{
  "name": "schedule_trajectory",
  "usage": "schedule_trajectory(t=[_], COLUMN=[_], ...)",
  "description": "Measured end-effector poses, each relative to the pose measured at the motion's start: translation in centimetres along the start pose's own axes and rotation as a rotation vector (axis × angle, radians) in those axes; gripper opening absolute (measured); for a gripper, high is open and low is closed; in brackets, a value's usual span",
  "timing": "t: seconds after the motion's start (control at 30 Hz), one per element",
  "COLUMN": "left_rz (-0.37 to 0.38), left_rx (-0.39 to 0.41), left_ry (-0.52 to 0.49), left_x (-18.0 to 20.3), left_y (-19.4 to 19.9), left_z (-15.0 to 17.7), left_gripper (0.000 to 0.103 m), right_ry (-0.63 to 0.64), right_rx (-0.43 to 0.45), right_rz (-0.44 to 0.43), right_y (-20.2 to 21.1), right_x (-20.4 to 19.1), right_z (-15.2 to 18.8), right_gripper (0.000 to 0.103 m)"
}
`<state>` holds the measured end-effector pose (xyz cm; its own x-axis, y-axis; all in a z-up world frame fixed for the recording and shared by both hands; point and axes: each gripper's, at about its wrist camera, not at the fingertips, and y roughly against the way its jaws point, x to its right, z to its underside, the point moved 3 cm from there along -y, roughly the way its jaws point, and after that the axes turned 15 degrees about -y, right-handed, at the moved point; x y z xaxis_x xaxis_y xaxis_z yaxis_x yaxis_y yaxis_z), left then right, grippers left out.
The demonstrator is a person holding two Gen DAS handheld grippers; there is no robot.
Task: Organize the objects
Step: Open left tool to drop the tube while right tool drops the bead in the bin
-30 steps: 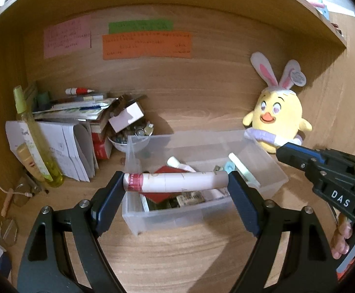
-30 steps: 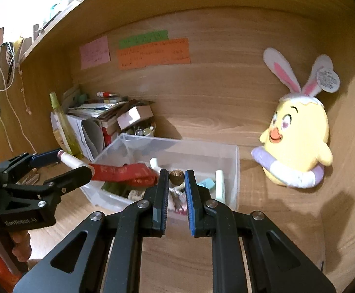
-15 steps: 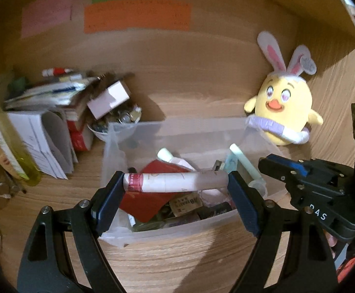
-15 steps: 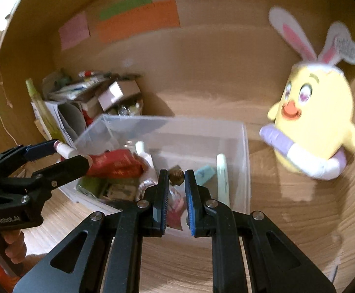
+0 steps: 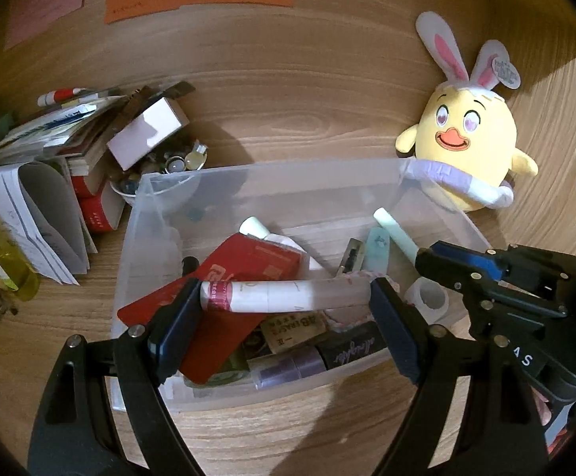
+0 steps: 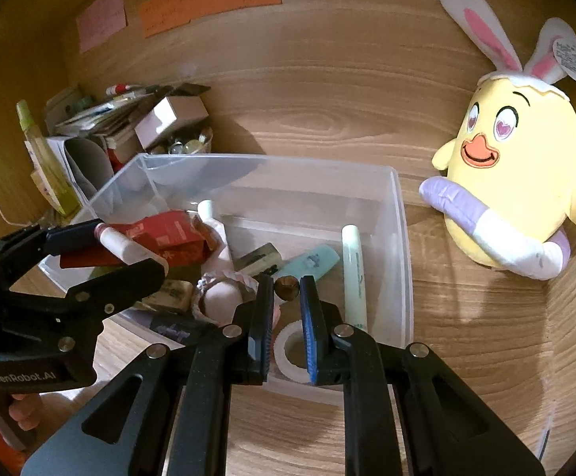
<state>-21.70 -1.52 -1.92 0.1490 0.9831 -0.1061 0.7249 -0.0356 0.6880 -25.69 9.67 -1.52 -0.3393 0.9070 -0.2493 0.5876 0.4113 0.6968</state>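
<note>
Both grippers hang over the clear plastic bin (image 5: 272, 170), which stands on the wooden counter (image 6: 466, 337) and fills the middle of each view, so the sorting looks partly done rather than finished. The left gripper (image 5: 286, 297) has its fingers spread wide and clamped end to end on a white tube with a red band (image 5: 284, 295), held level above the near half of the bin, over a red card packet (image 5: 224, 301) that leans among the contents. The right gripper (image 6: 286, 289) has its fingers drawn narrow and pinches a small brown round object (image 6: 286, 282) between the tips; what it is cannot be told from these views. It sits above the bin's right half, near a roll of white tape (image 6: 288, 351) and a pale green pen (image 6: 353, 273) lying along the right wall. Already inside the bin are a mint-coloured eraser-like piece (image 6: 311, 258), a small printed box (image 5: 293, 327) and other small items, which suggests several things have been gathered. What seems left is to let go of the 2 held items into the bin. In the upper left of both frames a pile of papers and booklets (image 5: 38, 166), a small white box (image 5: 145, 131), a bowl of small shiny bits (image 5: 177, 162) and a yellow-green bottle (image 5: 0, 254) lie outside the bin; whether they belong to the task cannot be told. A yellow plush chick with rabbit ears (image 6: 513, 182) sits to the right, apart from the bin.
</note>
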Motion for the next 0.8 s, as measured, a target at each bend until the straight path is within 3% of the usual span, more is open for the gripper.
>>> schedule_trajectory(t=[0.33,0.8], left_rz=[0.008,0.028], left_rx=[-0.014,0.041], left_ry=[0.019,0.043], left_x=[-0.4,-1.1], left_y=[-0.3,2.7], left_z=[0.3,0.3], left_gripper=[0.084,0.084], right_ry=[-0.008,-0.022], right_rx=[-0.003,0.001], right_rz=[-0.001,-0.051], right_y=[-0.1,1.5], right_x=[0.0,-0.1], right_z=[0.1,-0.1], right_gripper=[0.012,0.014])
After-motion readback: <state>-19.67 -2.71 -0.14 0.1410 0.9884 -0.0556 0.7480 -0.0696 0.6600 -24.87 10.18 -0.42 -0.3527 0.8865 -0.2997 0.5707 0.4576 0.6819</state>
